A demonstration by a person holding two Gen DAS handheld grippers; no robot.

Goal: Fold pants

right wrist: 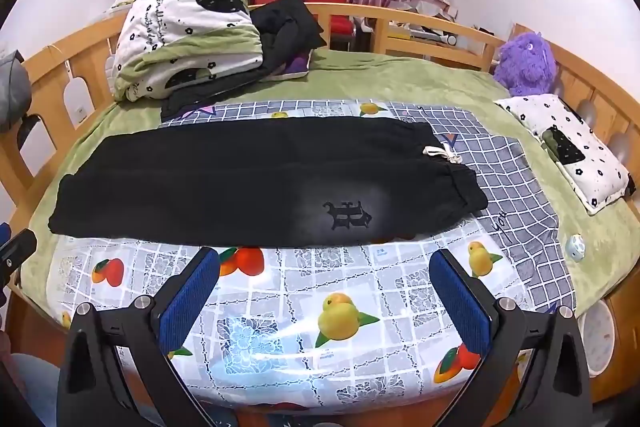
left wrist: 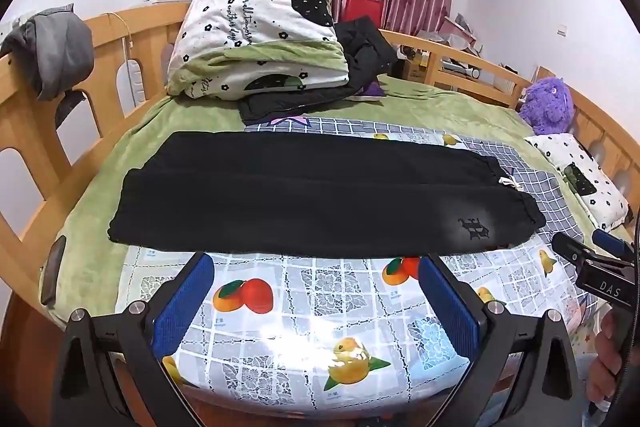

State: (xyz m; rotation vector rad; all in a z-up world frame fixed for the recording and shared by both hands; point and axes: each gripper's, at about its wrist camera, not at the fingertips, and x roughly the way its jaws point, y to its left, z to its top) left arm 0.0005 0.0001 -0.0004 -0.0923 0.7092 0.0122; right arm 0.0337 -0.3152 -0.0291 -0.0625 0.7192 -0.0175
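Observation:
Black pants [left wrist: 304, 193] [right wrist: 256, 183] lie flat across the bed, legs together pointing left, waistband with a white drawstring [right wrist: 442, 153] at the right, a dark embroidered logo [right wrist: 349, 215] near the hip. My left gripper [left wrist: 316, 263] hovers open just short of the pants' near edge, nothing between its blue pads [left wrist: 184, 303]. My right gripper [right wrist: 326, 257] is also open and empty, short of the near edge below the logo. In the left wrist view the right gripper [left wrist: 588, 251] shows at the right edge, held by a hand [left wrist: 608, 363].
A fruit-print plastic sheet [right wrist: 280, 311] and a grey checked cloth [right wrist: 508, 163] cover the green bed. A folded quilt [left wrist: 256, 35] and dark clothes [left wrist: 360, 51] sit at the back, a purple plush toy [right wrist: 526, 65] and pillow [right wrist: 568, 151] at right. Wooden rails [left wrist: 36, 123] ring the bed.

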